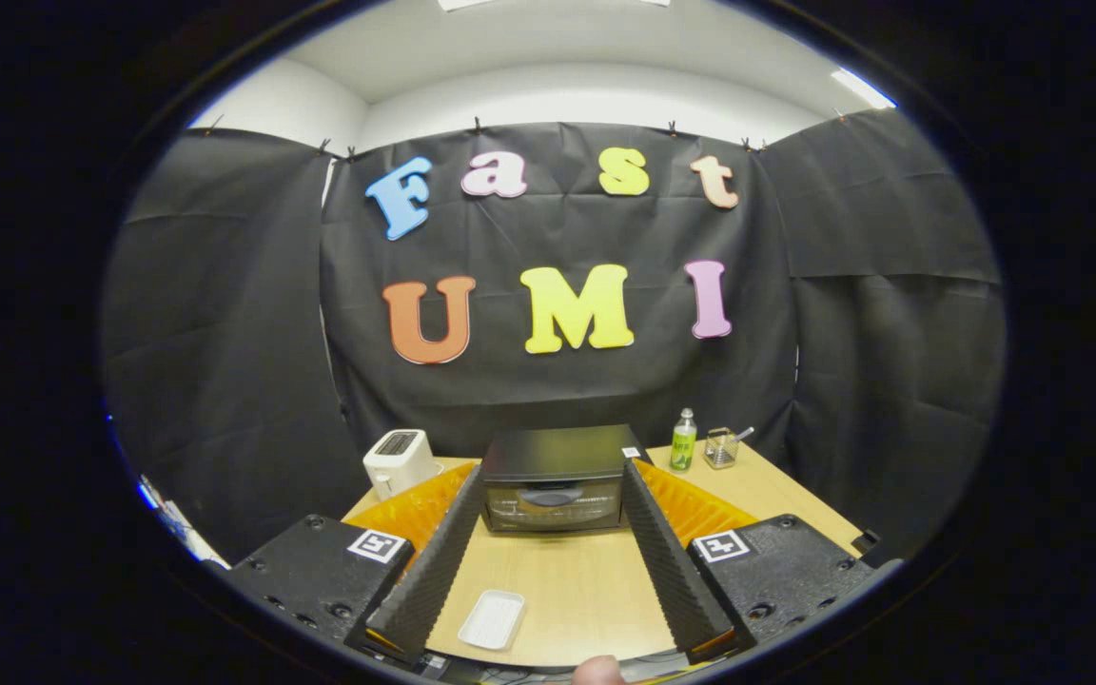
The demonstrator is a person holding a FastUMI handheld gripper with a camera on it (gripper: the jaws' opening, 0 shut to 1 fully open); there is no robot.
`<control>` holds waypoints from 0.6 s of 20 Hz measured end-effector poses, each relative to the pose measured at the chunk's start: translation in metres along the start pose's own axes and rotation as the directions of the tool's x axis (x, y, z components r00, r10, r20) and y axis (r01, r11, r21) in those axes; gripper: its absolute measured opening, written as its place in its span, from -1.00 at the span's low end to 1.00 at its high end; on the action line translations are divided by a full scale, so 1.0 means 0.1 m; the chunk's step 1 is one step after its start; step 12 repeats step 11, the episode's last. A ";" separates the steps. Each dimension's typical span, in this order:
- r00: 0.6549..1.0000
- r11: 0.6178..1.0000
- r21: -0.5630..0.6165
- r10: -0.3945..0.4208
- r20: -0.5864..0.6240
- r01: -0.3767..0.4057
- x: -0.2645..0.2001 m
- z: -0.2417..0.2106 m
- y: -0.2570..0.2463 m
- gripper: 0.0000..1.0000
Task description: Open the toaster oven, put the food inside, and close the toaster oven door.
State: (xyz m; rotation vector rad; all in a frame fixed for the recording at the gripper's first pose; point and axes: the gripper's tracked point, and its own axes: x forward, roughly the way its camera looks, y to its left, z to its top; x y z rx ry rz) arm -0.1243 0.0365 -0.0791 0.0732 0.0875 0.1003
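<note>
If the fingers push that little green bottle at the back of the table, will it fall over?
Probably. The green bottle looks tall and narrow, so a push near its cap would likely tip it. It looks like light plastic, so it may slide too. The open fingers are nowhere near it.

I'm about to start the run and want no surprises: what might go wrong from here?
1. The toaster oven has its door shut, and its handle looks slim, so the open gripper, jaws wide apart, may slip off it.
2. The white tray between the jaws looks shallow and empty; no food can be made out.
3. The green bottle stands beside the oven and could be knocked.
</note>
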 end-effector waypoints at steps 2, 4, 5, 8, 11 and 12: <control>1.000 1.000 0.002 0.008 -0.006 -0.008 0.00 -0.03 0.01 0.89; 1.000 1.000 0.007 0.015 -0.016 -0.015 0.00 -0.06 0.03 0.89; 1.000 1.000 0.011 0.019 -0.020 -0.019 -0.01 -0.08 0.04 0.89; 1.000 1.000 0.015 0.021 -0.023 -0.021 -0.01 -0.10 0.03 0.89; 0.999 0.999 0.026 0.025 -0.023 -0.025 -0.02 -0.09 0.02 0.89; 0.999 0.999 0.026 0.025 -0.023 -0.025 -0.02 -0.09 0.02 0.89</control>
